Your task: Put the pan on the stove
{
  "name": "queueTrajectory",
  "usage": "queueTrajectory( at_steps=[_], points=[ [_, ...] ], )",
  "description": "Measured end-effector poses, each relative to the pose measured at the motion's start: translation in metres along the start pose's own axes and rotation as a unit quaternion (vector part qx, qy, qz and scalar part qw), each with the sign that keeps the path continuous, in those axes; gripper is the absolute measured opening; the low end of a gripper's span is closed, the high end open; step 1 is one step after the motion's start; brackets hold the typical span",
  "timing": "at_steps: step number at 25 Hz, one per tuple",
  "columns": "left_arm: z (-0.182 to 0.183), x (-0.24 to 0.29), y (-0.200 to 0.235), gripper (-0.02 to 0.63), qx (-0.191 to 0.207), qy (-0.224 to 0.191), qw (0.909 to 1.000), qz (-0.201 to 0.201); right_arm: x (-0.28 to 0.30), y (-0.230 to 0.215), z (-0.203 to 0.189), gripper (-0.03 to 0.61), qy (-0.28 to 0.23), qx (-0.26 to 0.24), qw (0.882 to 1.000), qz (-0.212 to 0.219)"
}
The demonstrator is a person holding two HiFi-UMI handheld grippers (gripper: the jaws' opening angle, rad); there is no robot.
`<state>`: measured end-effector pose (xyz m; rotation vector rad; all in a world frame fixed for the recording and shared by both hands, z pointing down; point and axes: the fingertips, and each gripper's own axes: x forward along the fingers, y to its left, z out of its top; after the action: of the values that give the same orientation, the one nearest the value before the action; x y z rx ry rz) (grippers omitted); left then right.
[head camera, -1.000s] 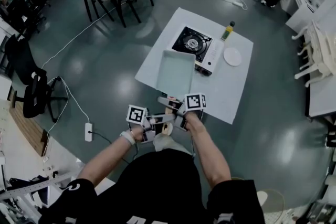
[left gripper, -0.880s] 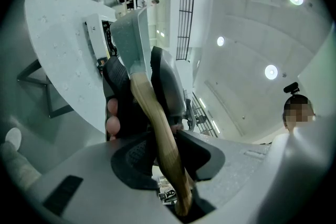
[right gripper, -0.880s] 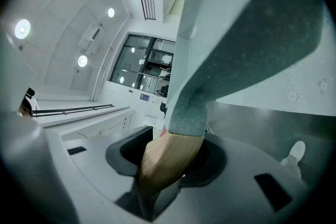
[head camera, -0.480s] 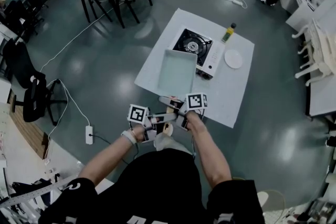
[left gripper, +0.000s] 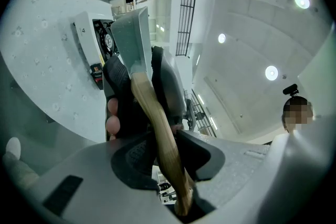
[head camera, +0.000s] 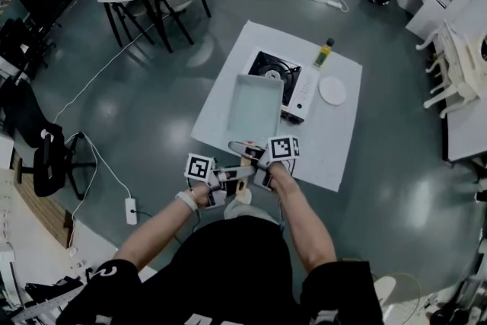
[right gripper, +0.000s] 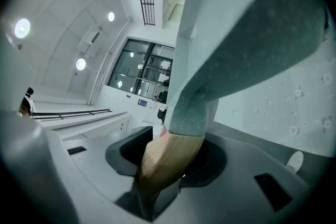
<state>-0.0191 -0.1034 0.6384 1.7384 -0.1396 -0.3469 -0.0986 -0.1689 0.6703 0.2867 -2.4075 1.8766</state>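
Pan carried by its handle in both grippers, over the near half of the white table

Nearest the person, the left gripper has its jaws narrowed onto the end of the wooden handle, the pads pressing on it from both sides. The right gripper clamps the same handle just ahead of it, next to where the wood joins the pan. The square grey pan is held in the air over the table's near left part, with its far rim reaching the near side of the stove. The stove stands by the table's left edge toward the far corner. A white plate lies beside the stove toward the right edge. A green bottle stands near the far edge.
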Motion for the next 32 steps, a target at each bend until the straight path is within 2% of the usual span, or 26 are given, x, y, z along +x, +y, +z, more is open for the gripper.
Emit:
queueTrajectory(
  at_steps=[5,8,10,12,15,17,19,23,32],
  points=[
    [0.016,0.007,0.003,0.107,0.008,0.016,0.9998,0.002,-0.002,-0.001,0.02,0.15,-0.013,-0.006,1.0,0.001],
    [0.023,0.01,0.004,0.107,0.002,0.022,0.9998,-0.001,0.001,0.008,0.033,0.15,-0.021,-0.03,0.999,0.032],
    [0.029,0.014,0.006,0.107,0.0,0.026,0.9997,0.0,-0.004,0.001,0.039,0.15,-0.025,-0.021,0.999,0.013],
    [0.033,0.02,0.008,0.107,0.003,0.032,0.9995,-0.002,-0.007,0.004,0.047,0.15,-0.028,-0.04,0.998,0.025],
    [0.036,0.03,0.006,0.107,0.011,0.04,0.999,-0.014,-0.015,0.003,0.053,0.15,-0.036,-0.04,0.998,0.023],
    [0.035,0.035,0.005,0.107,0.008,0.043,0.9989,-0.016,-0.023,-0.007,0.053,0.15,-0.039,-0.018,0.999,-0.009],
    [0.037,0.04,0.005,0.107,0.003,0.045,0.9989,-0.014,-0.029,-0.01,0.057,0.15,-0.041,-0.018,0.999,-0.022],
    [0.041,0.053,0.002,0.107,0.016,0.056,0.9981,-0.019,-0.041,-0.01,0.067,0.15,-0.046,-0.027,0.998,-0.024],
    [0.044,0.068,0.001,0.107,0.016,0.062,0.9979,-0.013,-0.055,-0.006,0.077,0.152,-0.053,-0.022,0.998,-0.019]
  ],
)
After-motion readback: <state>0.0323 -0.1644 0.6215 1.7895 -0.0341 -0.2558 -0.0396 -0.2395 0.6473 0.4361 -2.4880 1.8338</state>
